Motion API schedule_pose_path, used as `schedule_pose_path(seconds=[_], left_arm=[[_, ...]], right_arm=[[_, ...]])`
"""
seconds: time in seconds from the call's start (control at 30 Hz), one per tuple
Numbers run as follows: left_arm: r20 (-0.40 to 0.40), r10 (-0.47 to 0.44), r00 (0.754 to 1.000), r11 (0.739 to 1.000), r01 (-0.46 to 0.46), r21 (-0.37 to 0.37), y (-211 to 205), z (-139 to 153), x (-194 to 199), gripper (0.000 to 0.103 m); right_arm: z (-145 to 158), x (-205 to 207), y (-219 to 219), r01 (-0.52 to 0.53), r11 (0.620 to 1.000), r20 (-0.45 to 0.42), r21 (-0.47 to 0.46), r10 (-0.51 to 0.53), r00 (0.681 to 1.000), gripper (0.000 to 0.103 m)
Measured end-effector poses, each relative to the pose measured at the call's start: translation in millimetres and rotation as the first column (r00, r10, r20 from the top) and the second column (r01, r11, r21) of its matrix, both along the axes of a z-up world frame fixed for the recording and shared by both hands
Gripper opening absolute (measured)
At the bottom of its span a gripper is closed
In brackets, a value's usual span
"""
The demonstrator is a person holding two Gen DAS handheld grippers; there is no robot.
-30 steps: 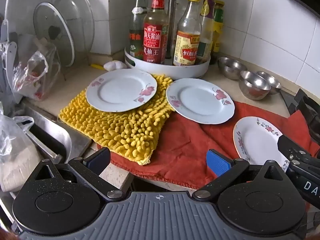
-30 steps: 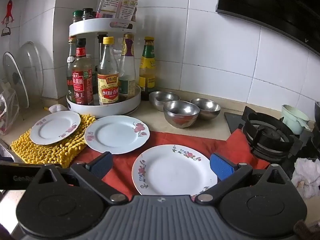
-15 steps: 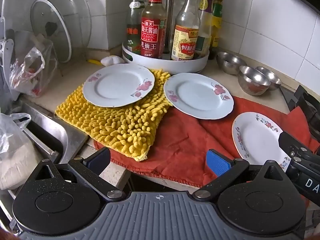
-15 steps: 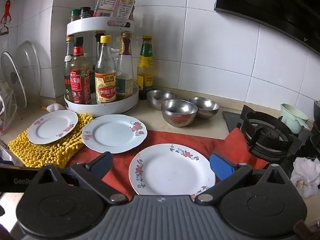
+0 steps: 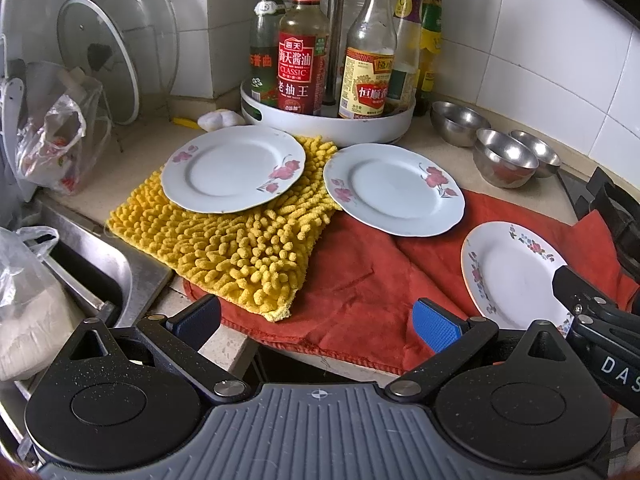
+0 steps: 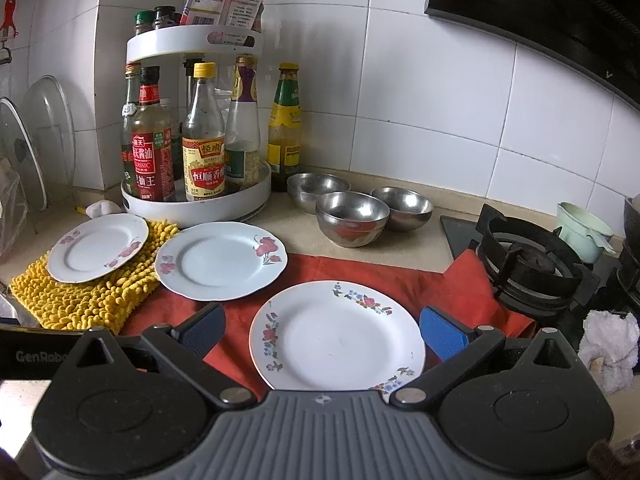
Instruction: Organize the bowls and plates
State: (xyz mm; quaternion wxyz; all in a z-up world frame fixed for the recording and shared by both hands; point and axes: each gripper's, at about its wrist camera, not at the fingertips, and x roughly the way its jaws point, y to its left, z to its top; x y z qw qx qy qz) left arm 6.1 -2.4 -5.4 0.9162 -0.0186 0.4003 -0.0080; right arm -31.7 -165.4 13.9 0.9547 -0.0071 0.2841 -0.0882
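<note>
Left gripper (image 5: 316, 316) wide open, empty; shaggy yellow chenille mat (image 5: 224, 248) ahead. Right gripper (image 6: 322, 326) wide open, empty, straddling round glossy floral plate (image 6: 340, 340).

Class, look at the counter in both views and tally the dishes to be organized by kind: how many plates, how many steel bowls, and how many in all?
Plates: 3
Steel bowls: 3
Total: 6

Readable labels and markings
Soy sauce bottle (image 5: 299, 56) reads "CLASSIC"; the left gripper's body (image 6: 36, 354) shows "GenRobo"; the right gripper's body (image 5: 608, 364) shows "DAS".
</note>
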Motion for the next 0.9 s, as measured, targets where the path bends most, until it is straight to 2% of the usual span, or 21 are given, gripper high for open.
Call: schedule_pose_path(seconds=[0.9], left_arm=[[-0.012,-0.010,1.000,1.000,0.010,0.010,1.0,-4.7,-1.9,0.103]], right_arm=[[-2.4,0.7,3.5,0.003,1.000,-0.011,0.001,-0.003,1.000,0.100]])
